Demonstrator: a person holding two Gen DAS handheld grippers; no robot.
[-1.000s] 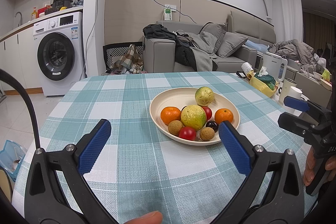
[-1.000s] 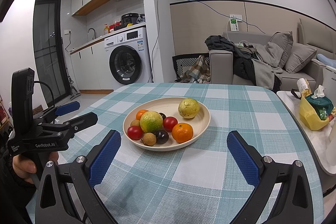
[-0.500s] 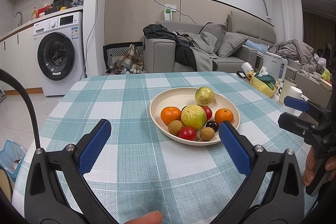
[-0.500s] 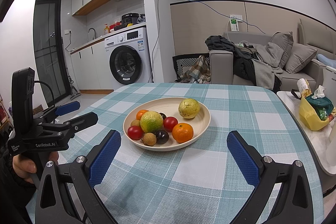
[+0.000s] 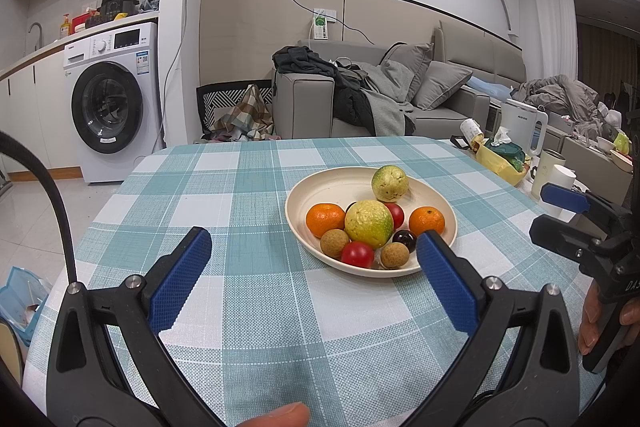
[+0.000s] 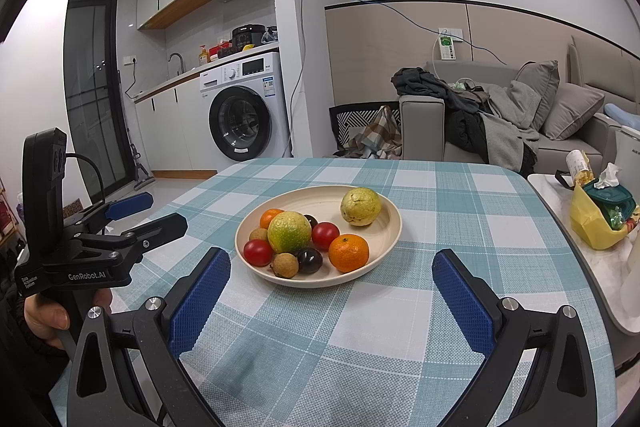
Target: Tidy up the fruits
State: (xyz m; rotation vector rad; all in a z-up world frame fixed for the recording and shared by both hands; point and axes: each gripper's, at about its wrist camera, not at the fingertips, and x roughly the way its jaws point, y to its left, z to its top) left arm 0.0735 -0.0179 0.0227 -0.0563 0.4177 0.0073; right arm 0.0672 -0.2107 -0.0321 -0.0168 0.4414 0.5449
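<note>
- Left wrist view: left gripper (image 5: 312, 259) spread wide, empty, hovering short of cream plate (image 5: 320, 187) of fruits (image 5: 368, 223) on checked table (image 5: 240, 307).
- Right gripper (image 6: 331, 281) likewise wide, empty.
- Risk, judged: round fruits rolling off if plate rim nudged or pinch off-centre.

Almost nothing differs across the three moments in either view. The left gripper (image 5: 314, 255) shows the same wide gap between its blue pads as a second ago, with its right pad overlapping the near rim of the plate (image 5: 320, 255) at the same spot. The right gripper (image 6: 331, 277) likewise shows the same spread and framing over the checked tablecloth (image 6: 360, 327). The fruits lie in the same arrangement on the plate, none shifted, and neither gripper touches any of them.
</note>
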